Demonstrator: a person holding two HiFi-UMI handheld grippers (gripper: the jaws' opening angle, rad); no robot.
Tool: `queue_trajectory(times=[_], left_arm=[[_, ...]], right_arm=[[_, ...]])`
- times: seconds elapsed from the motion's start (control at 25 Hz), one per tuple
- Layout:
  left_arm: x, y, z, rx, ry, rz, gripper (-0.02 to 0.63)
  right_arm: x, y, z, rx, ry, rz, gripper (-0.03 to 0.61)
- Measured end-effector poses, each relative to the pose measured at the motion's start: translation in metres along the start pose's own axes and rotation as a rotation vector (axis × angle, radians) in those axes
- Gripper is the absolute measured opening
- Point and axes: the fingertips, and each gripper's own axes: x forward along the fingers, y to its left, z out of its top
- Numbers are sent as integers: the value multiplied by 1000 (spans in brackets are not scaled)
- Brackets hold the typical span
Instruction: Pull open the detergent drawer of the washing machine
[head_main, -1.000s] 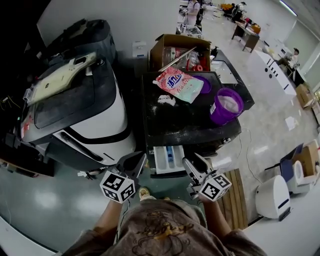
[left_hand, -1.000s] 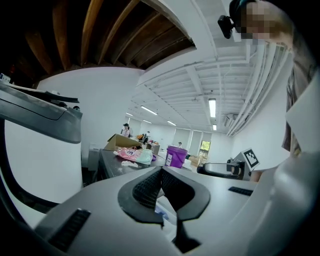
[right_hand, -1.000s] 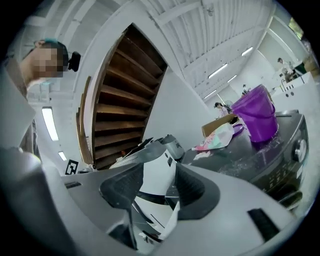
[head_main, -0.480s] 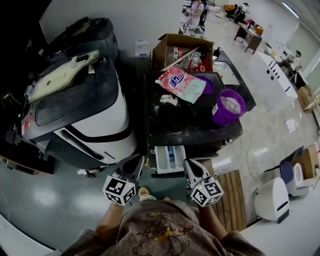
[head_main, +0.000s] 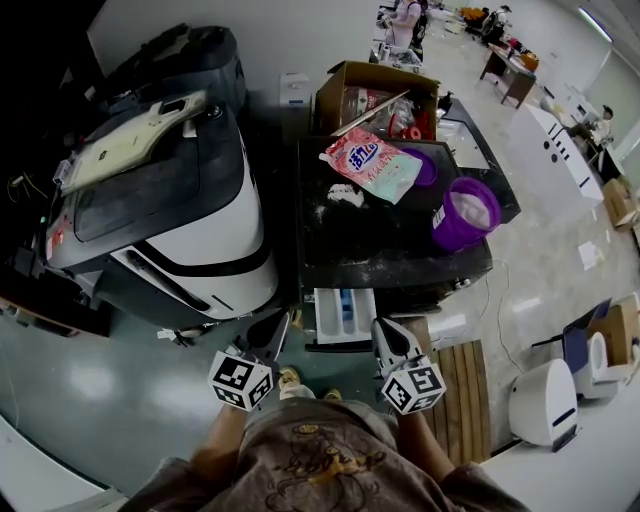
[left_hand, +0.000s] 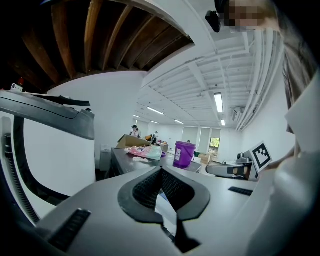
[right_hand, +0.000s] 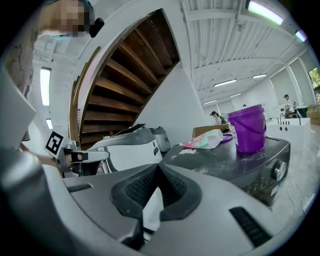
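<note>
2 grippers: left gripper (head_main: 272, 335) fingers shut, empty; right gripper (head_main: 385, 338) fingers just closed, empty. Detergent drawer (head_main: 340, 315) juts from washing machine (head_main: 380, 240) front edge, btwn both. Seems out already; if more travel needed, pull straight, level.

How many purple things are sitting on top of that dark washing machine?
2. A bucket stands near the right edge. A flatter purple piece lies behind it, partly under the pink bag. The bag may hide more.

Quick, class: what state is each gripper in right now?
Left gripper: closed, nothing held.
Right gripper: just closed, nothing between its jaws.
</note>
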Motion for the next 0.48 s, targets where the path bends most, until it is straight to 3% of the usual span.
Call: queue_trajectory(times=[0.48], left_arm=[[6, -2, 1, -23, 7, 18, 21]], right_arm=[[3, -5, -1, -10, 18, 1, 5]])
